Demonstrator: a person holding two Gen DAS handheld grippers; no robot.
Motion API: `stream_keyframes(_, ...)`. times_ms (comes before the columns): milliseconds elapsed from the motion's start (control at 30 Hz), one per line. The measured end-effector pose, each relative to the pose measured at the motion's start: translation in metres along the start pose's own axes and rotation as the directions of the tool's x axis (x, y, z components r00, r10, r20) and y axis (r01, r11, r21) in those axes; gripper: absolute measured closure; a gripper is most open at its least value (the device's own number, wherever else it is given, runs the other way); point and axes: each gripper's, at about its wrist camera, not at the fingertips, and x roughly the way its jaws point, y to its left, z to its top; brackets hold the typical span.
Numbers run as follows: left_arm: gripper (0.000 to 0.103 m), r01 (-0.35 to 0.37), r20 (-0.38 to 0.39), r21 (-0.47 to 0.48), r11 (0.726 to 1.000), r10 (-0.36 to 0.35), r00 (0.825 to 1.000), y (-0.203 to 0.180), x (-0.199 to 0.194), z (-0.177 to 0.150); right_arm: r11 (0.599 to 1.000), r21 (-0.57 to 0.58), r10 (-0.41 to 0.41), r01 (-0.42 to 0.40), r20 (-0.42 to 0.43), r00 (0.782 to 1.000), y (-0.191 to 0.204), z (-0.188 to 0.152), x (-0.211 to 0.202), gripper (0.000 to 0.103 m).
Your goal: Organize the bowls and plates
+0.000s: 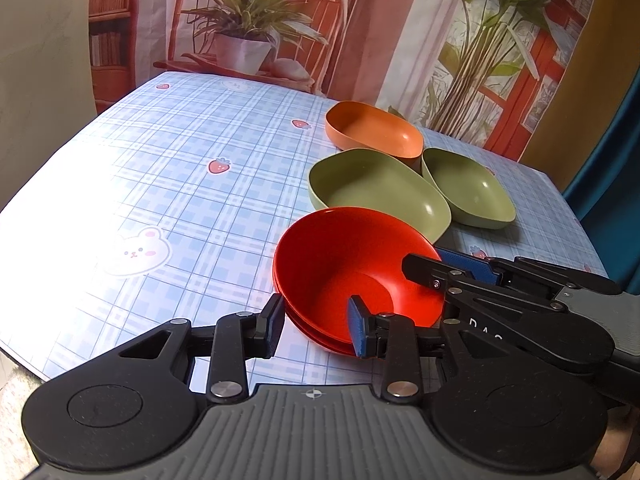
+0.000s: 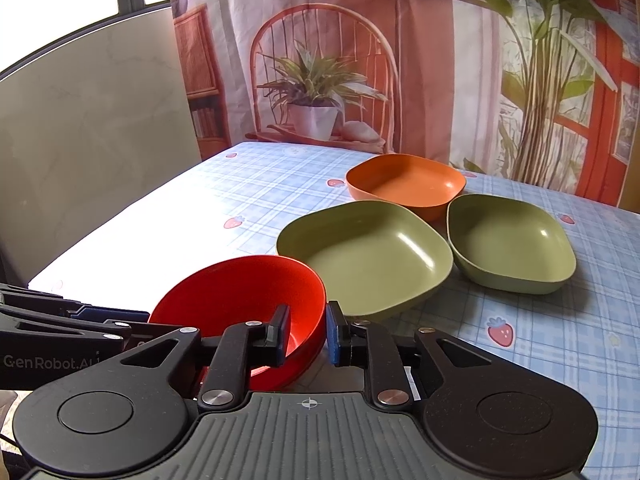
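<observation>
Left gripper [image 1: 316, 328]: jaws straddle the near rim of the stacked glossy red round bowls [image 1: 348, 268]; grip uncertain
Right gripper [image 2: 307, 334]: straddles the right rim; grip uncertain
Farther along the checked tabletop [image 1: 160, 184]: two green squarish dishes [image 2: 368, 256]; orange squarish dish [image 2: 406, 186] near the far edge

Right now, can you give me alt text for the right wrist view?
The right gripper has its fingers on either side of the red bowl's near rim. Behind sit two green dishes and an orange dish on a blue plaid tablecloth.
</observation>
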Motion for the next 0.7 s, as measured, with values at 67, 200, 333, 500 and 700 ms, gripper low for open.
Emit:
stream_keyframes(67, 0.066, 0.000, -0.001, -0.001, 1.000, 0.000, 1.000, 0.000, 0.001, 0.000, 1.000, 0.001, 0.000, 0.000, 0.001, 1.000, -0.001, 0.000, 0.000, 0.084)
stream_keyframes(200, 0.062, 0.001, 0.001, -0.007, 1.000, -0.001, 1.000, 0.000, 0.001, 0.000, 1.000, 0.006, -0.006, 0.006, 0.004, 1.000, -0.001, -0.001, -0.001, 0.083)
stream_keyframes(333, 0.050, 0.000, 0.007, -0.018, 1.000, 0.000, 1.000, 0.000, 0.000, -0.001, 1.000, 0.025, -0.011, 0.010, 0.024, 1.000, -0.005, -0.001, -0.005, 0.058)
stream_keyframes(500, 0.027, 0.011, 0.025, -0.041, 0.999, -0.010, 1.000, 0.004, -0.002, 0.000, 0.997, 0.068, -0.046, 0.043, 0.055, 0.997, -0.014, -0.002, -0.009, 0.038)
stream_keyframes(700, 0.003, -0.001, 0.119, -0.111, 0.994, 0.014, 0.993, 0.013, -0.012, 0.004, 0.989, 0.126, -0.090, 0.074, 0.124, 0.988, -0.030, -0.002, -0.019, 0.000)
